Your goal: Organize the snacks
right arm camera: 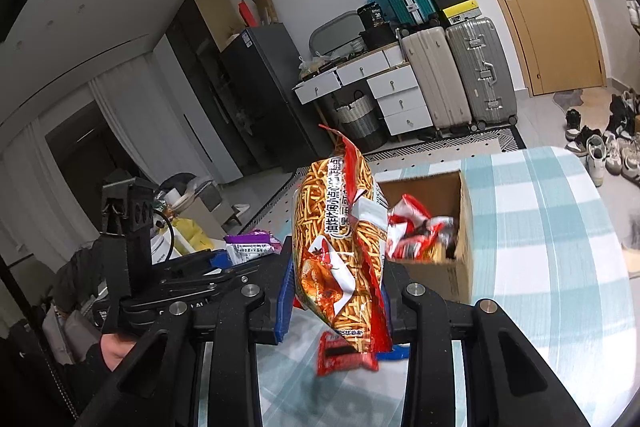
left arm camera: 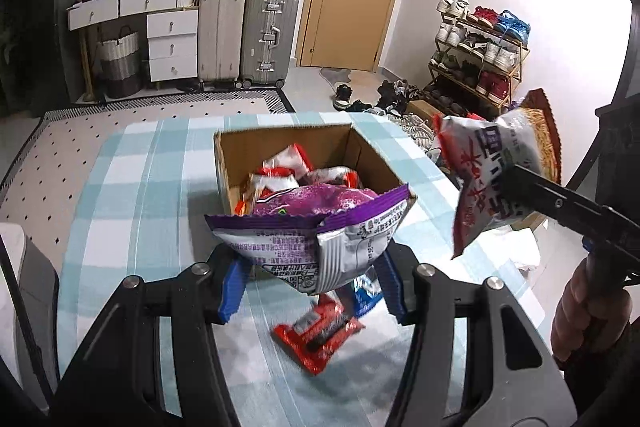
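The surface (left arm camera: 132,187), under a blue-and-white checked cloth, carries an open cardboard box (left arm camera: 288,147) already part-filled with red and silver packets. The left hand-held gripper (left arm camera: 312,283) is clamped on a purple snack bag (left arm camera: 312,227) by its lower end, the bag hanging just in front of the box's near rim. The right hand-held gripper (right arm camera: 334,291) is pinched tight on a tall bag of fried sticks (right arm camera: 340,227), beside the box. Both bags are slick foil held near one edge, so either could slip or swing. The purple bag may catch the rim. A small red packet (left arm camera: 318,337) and a blue one (left arm camera: 366,297) lie loose below, easily overlooked.
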A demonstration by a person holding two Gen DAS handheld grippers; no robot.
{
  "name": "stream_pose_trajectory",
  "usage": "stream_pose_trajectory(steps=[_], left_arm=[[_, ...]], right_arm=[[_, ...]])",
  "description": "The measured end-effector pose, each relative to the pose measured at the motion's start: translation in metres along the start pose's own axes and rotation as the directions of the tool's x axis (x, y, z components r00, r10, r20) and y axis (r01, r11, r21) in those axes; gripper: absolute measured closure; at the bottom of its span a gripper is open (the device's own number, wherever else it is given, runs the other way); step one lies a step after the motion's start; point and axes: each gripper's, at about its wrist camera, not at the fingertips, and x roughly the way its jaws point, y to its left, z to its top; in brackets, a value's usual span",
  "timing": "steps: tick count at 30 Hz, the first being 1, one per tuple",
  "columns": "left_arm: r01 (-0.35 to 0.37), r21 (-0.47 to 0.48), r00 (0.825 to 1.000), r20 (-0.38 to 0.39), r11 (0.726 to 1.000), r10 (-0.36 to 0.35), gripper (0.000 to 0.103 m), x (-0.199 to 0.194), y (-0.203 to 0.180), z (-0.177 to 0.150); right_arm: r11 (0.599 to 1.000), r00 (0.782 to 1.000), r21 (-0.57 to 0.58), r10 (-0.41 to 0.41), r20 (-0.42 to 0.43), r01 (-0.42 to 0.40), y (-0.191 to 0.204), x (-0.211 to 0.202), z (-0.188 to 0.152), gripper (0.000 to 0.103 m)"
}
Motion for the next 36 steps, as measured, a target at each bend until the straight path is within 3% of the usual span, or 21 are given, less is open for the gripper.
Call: stream_pose_trajectory(steps=[6,20,23,26,36], left_arm=[[0.062,-0.030,0.997,-0.051,0.998,-0.064,0.050,0.019,0.004,0.033],[0.056,-0.017,0.992,-0.110,0.998,-0.058,0.050,0.090,0.012,0.090],[0.066,-0.022,0.990,-0.126,0.998,-0.068,0.050,0.103,0.015,0.097],[0.031,-0.004,0.991,-0.127,1.000,-0.031,0.050,0.119,0.017,0.103],[0.058,-0.044,0.983,-0.172,0.997,-0.064,0.050,0.170,0.039,0.108]], right_arm=[[1.000,1.000,-0.014,-0.010,-0.020,0.009,-0.003,0.016,0.023,0.070],[0.999,0.998,0.022,-0.040,-0.056,0.041,-0.033,0.062,0.060,0.070],[0.998,0.997,0.025,-0.047,-0.063,0.049,-0.040,0.072,0.065,0.070],[0.998,0.996,0.024,-0.050,-0.079,0.052,-0.047,0.084,0.067,0.070],[0.997,0.989,0.020,-0.075,-0.128,0.078,-0.065,0.125,0.066,0.070]])
